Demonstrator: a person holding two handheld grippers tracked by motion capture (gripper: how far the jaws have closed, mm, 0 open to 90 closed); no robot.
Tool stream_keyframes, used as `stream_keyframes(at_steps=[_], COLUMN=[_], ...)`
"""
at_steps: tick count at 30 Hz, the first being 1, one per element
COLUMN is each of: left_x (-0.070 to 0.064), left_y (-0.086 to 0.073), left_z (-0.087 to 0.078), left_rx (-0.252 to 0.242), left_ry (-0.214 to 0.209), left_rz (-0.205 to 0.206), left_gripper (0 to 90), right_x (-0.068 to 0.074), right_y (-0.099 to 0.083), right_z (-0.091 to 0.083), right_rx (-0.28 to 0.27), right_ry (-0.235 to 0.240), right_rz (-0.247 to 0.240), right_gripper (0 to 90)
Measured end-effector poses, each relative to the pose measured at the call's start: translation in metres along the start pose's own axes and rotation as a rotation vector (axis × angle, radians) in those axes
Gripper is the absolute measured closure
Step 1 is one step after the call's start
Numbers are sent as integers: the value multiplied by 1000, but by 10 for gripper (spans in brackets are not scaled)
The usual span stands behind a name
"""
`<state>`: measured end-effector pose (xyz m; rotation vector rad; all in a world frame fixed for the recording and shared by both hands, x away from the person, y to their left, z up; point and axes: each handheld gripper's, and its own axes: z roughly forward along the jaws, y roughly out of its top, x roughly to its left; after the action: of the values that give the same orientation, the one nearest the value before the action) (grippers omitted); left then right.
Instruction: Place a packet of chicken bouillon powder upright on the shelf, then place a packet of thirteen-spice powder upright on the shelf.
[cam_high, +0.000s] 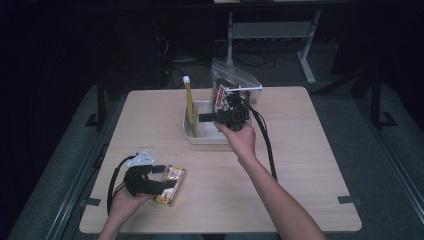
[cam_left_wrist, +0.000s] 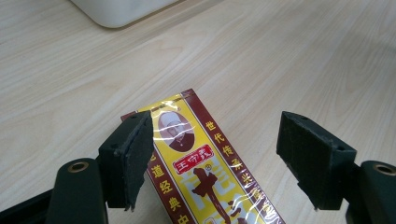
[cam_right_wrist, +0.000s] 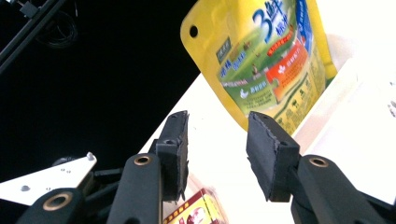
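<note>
Left gripper (cam_left_wrist: 215, 163): jaws apart astride yellow packet (cam_left_wrist: 205, 172), near worktop's (cam_high: 300, 165) front-left corner; centre, then close.
Right gripper (cam_right_wrist: 217, 154): jaws apart, empty.

The white tub (cam_high: 192, 134) stood in the middle of the table (cam_high: 300, 165), with a yellow pouch (cam_high: 190, 102) and a clear bag (cam_high: 232, 80) sticking up; the table's right side lay open

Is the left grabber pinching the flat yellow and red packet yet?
Apart. In the left gripper view, the open left gripper straddles the flat yellow and red packet, with wood showing beside the right jaw.
</note>
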<state>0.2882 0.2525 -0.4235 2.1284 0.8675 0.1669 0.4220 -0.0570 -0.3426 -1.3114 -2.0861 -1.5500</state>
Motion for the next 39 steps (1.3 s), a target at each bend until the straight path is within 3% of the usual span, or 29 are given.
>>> stream_keyframes(at_steps=[22, 39], left_x=[0, -2], left_y=[0, -2], left_z=[5, 4], left_rx=[12, 23], left_ry=[0, 28], left_rz=[3, -2], left_gripper=[260, 228], right_x=[-14, -20], right_y=[-33, -58], right_z=[-5, -14], right_rx=[45, 78], right_ry=[25, 24], right_rz=[15, 13], right_gripper=[530, 506])
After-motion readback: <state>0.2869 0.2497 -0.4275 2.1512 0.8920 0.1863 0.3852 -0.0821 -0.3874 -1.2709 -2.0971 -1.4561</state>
